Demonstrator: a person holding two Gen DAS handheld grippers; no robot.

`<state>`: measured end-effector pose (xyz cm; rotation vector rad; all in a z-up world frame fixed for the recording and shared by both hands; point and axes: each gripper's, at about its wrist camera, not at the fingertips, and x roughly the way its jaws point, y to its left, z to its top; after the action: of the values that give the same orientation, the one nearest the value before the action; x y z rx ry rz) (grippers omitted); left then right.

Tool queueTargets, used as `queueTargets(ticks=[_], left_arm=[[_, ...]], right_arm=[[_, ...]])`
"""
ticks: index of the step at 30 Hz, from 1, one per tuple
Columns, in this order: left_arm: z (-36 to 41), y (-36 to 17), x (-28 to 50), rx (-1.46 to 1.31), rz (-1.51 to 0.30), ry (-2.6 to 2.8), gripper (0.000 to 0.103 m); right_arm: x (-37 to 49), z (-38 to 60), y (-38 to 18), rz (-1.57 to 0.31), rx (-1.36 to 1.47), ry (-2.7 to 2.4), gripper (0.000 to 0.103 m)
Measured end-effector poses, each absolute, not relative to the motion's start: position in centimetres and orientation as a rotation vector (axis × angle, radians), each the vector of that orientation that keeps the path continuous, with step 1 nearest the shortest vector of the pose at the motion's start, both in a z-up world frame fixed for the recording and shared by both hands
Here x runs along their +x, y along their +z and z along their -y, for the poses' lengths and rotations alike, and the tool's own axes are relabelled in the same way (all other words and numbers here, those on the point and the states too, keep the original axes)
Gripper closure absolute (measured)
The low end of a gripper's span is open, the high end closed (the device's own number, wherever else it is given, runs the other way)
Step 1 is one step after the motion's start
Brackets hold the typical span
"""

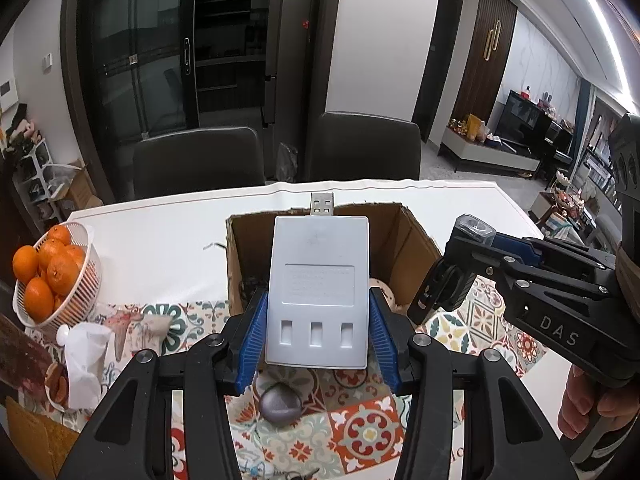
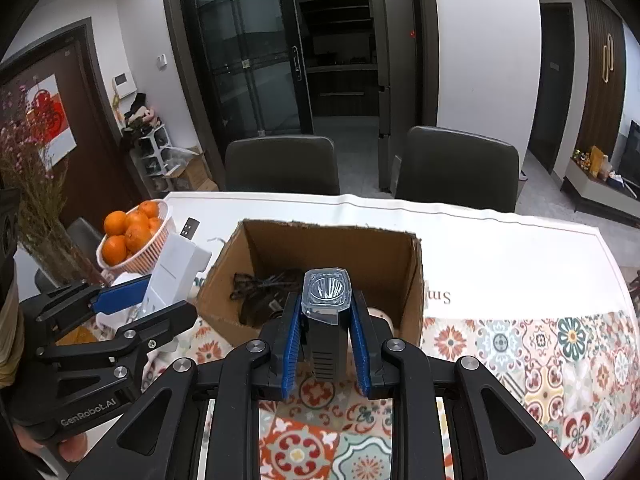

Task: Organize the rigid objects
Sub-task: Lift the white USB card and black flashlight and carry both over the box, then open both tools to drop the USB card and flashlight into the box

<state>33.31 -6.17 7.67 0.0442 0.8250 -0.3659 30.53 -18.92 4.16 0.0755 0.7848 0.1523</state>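
Both grippers angled toward box

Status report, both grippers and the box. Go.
Left gripper shut on white USB hub. Right gripper shut on black flashlight. Cardboard box ahead, open, cords inside. Nothing blocking.

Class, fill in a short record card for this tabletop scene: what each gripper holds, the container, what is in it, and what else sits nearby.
Left gripper: shut on a flat white plastic USB adapter, plug pointing away
Right gripper: shut on a small black flashlight, clear lens forward
Container: open brown cardboard box on the table
Box contents: dark tangled cord; the rest is partly hidden
Nearby: white basket of oranges
Surface: patterned tile-print cloth
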Motion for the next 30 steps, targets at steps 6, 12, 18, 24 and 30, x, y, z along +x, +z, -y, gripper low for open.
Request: queueTargets(ticks=[6, 12, 18, 24, 30], left_arm=[[6.6, 7.1, 35.9, 0.042, -0.845, -0.362, 0.055], [7.1, 5.6, 38.2, 0.039, -0.882, -0.359, 0.055], [7.7, 3.4, 40.1, 0.039, -0.932, -0.363, 0.055], [8.3, 1.5, 41.3, 0.069, -0.979, -0.36, 0.055], [8.9, -0.6, 42.4, 0.098, -1.034, -0.355, 0.055]], right_arm=[[32.8, 19.3, 3.8, -0.795, 0.082, 0.156, 0.079], [35.1, 19.4, 2.6, -0.823, 0.09, 0.154, 0.079], [37.3, 19.7, 0.7, -0.876, 0.096, 0.151, 0.079], [39.0, 20.0, -1.4, -0.936, 0.098, 0.146, 0.079], [39.8, 20.5, -3.6, -0.99, 0.104, 0.144, 0.079]])
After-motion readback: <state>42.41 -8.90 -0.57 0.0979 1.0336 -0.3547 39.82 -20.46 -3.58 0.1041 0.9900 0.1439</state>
